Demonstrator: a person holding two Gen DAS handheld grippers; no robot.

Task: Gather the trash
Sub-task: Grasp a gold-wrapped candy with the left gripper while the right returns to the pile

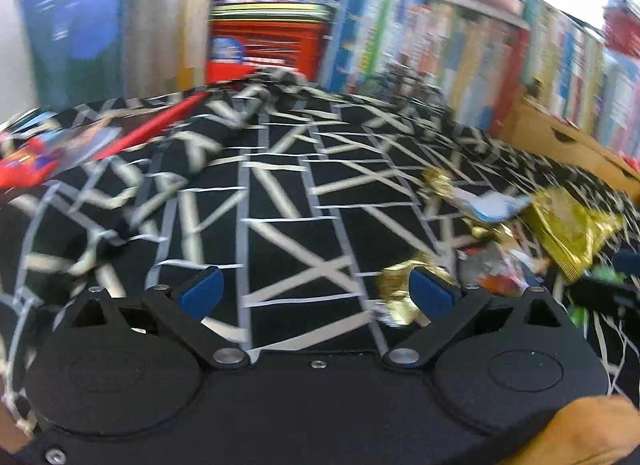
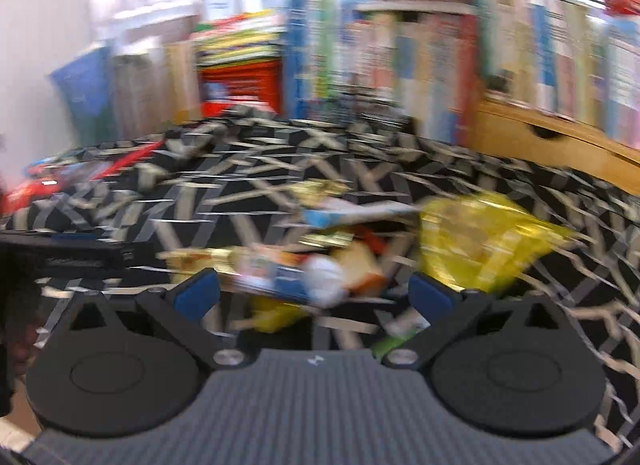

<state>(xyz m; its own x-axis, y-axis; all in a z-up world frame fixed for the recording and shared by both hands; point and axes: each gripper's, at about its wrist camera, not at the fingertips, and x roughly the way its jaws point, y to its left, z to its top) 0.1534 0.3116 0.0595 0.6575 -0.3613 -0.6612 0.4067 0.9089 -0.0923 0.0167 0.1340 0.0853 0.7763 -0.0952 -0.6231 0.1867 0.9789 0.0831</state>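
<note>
Here the left wrist view alone shows a hand (image 1: pixel 576 429) at its lower right corner, gripping the black body of the left gripper (image 1: pixel 316 293). The right wrist view alone looks straight onto the trash pile (image 2: pixel 320 265): crinkled wrappers, smeared by blur, with a shiny yellow foil bag (image 2: pixel 476 241) at its right side. From the left view the same heap sits off to the right. All of it lies on a black cloth (image 1: pixel 288 185) crossed with pale angular lines, rumpled toward a row of upright books (image 1: pixel 460 45). The left gripper's blue-padded jaws stand wide apart, holding nothing. The right gripper (image 2: pixel 316 293) is equally wide and empty, poised above the pile
</note>
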